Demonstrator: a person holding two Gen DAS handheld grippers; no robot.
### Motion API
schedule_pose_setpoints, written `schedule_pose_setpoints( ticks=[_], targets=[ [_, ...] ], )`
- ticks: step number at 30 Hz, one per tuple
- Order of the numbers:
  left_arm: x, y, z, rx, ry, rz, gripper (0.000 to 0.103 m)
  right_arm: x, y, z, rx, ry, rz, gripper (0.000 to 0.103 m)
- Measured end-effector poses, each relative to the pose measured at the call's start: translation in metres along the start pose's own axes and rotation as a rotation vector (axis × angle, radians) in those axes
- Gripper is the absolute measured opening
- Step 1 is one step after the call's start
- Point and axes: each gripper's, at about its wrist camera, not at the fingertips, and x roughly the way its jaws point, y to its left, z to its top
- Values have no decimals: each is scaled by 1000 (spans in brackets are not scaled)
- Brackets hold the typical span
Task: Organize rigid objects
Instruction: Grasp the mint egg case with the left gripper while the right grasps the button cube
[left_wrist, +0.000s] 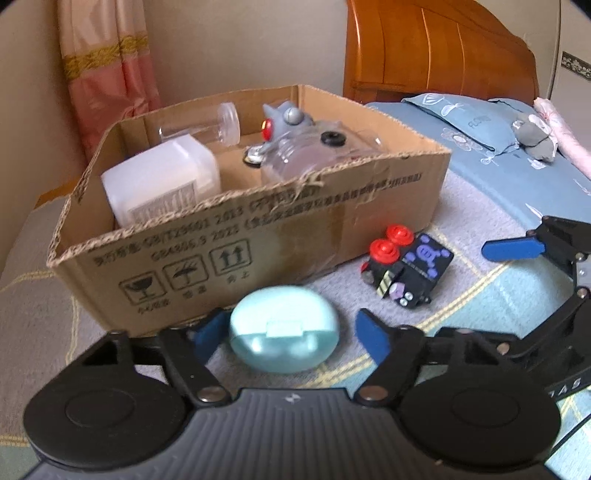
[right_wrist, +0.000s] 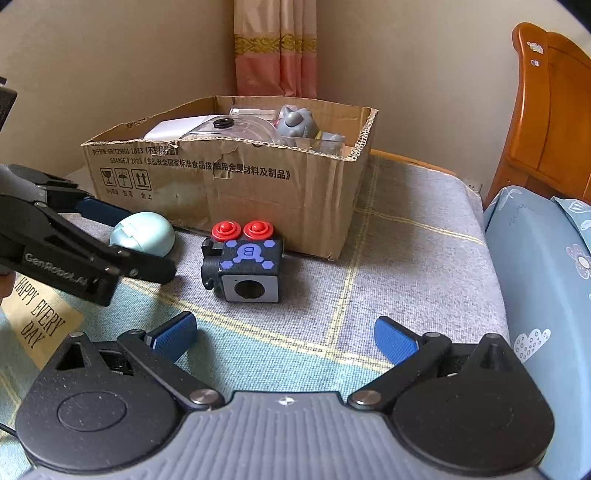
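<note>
The left gripper (left_wrist: 291, 334) is pointed steeply down at the bed, its blue pads set either side of a mint case (left_wrist: 283, 330). The left pad (left_wrist: 205, 334) is seen touching the case's side; the right pad (left_wrist: 373, 338) stands clear of it, so the jaws are apart and the case is not clamped. In the right wrist view the same gripper (right_wrist: 122, 225) reaches in from 9 o'clock, one finger passing behind the case (right_wrist: 143, 238) and one in front.

The case lies on the grey blanket (right_wrist: 406, 240), just before the front wall of the cardboard box (left_wrist: 258, 236), at 6 o'clock of it. At 3 o'clock of the case, apart from it, a black cube toy (left_wrist: 404, 273) with two red buttons and purple markings is seen near the box's front corner.

The right gripper (right_wrist: 286, 338) is held low, tilted down, with its jaws wide apart and nothing between them; the toy (right_wrist: 243, 264) lies beyond it at 12 o'clock, well clear of the pads. In the left wrist view this gripper (left_wrist: 517, 251) enters from 3 o'clock.

Inside the box a white container (left_wrist: 162, 181), a clear tube (left_wrist: 207, 127), a clear bottle (left_wrist: 314, 155) and a grey figure (left_wrist: 288, 118) are seen. A blue pillow (left_wrist: 480, 122) and a wooden headboard (left_wrist: 436, 48) lie beyond at 1 o'clock.
</note>
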Motion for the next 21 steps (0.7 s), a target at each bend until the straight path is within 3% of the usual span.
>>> schedule_pose_setpoints(
  ticks=[2,12,21],
  targets=[
    [-1,-1,1,-6,-5,1,61,0,0,1,2,2,-2,103],
    [-19,16,-13,-89,32,72,61,1,2,1,6,8,-9,103],
    [-32,37,-25,-153,44,126,61,19,25,20,-56,17,63,103]
  ],
)
